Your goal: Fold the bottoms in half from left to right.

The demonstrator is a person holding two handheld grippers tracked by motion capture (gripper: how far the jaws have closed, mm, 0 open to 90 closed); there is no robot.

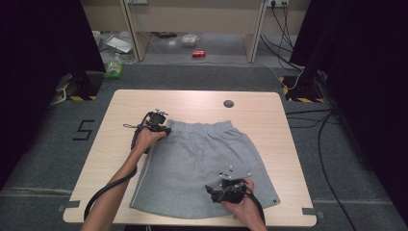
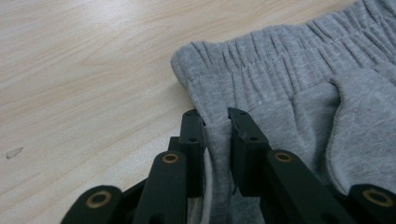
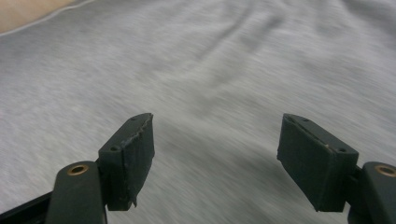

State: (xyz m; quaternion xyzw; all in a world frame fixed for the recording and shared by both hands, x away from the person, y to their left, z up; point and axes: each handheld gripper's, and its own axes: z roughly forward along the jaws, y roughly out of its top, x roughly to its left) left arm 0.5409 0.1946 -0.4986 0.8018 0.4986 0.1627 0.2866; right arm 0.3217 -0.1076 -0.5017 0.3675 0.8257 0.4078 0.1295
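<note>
while flat on the table (image 1: 120, 110), grey shorts (image 1: 202, 163) show gathered elastic waistband.

table (image 1: 125, 103): light wood, round grommet (image 1: 229, 103) near far edge | floor: red can (image 1: 198, 54), green bottle (image 1: 114, 68) (beyond table), black cables (image 1: 321, 144) at right

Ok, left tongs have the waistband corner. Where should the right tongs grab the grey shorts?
Probably the near hem of the grey shorts, on the right tongs' own side, coming in low from the table's near edge. The cloth lies flat there, so a hem edge gives the open jaws something to pinch, opposite the left tongs on the gathered waistband.
</note>
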